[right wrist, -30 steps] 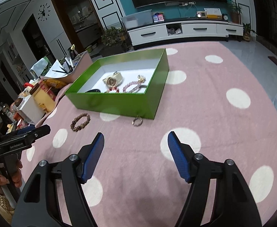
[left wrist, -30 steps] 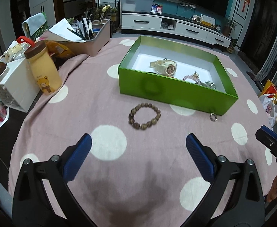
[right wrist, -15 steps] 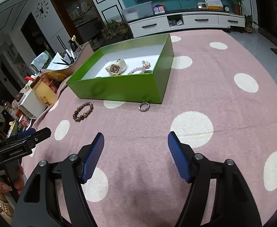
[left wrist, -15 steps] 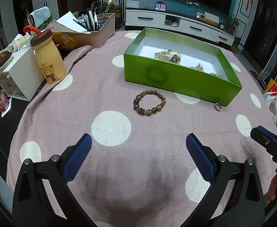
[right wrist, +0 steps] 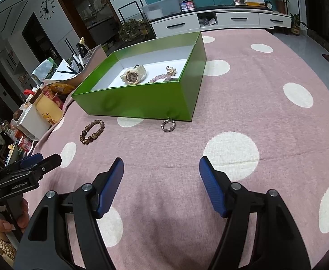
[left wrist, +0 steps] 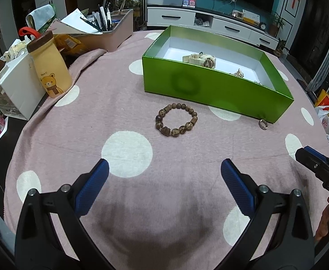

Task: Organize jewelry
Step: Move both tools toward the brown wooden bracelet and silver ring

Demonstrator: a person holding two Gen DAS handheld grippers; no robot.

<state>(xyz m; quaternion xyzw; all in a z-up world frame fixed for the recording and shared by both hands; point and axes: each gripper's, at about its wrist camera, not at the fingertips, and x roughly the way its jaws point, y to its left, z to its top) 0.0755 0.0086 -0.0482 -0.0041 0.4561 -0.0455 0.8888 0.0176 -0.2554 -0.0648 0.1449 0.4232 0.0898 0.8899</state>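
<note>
Change: both cameras sit lower and closer to the jewelry than a second ago, so the bracelet and ring look larger and nearer mid-frame.
Left hand-held gripper [left wrist: 164, 178]: jaws spread wide, holding nothing, at the bottom of the left wrist view, above the desk [left wrist: 186, 202] (pink cloth with white dots).
Right hand-held gripper [right wrist: 161, 175]: also spread and empty, at the bottom of the right wrist view.
Bead bracelet [left wrist: 176, 120]: flat on the cloth at frame centre in the left view, near the green box [left wrist: 209, 87] but apart from it.
Ring [right wrist: 168, 126]: just beside the box's near wall, centre of the right view; too small to tell whether it touches.
Box contents: a cream watch [right wrist: 133, 74], a pale bead strand [right wrist: 158, 78] and a small gold piece [right wrist: 171, 70] lie on the white floor, upper centre.
Step in hand: likely the approach to the two loose pieces.
Doing it well: probably lower one pad inside the bracelet's loop and one outside, pinching a bead section; the ring needs a steeper, finer pinch, clear of the box wall.
</note>
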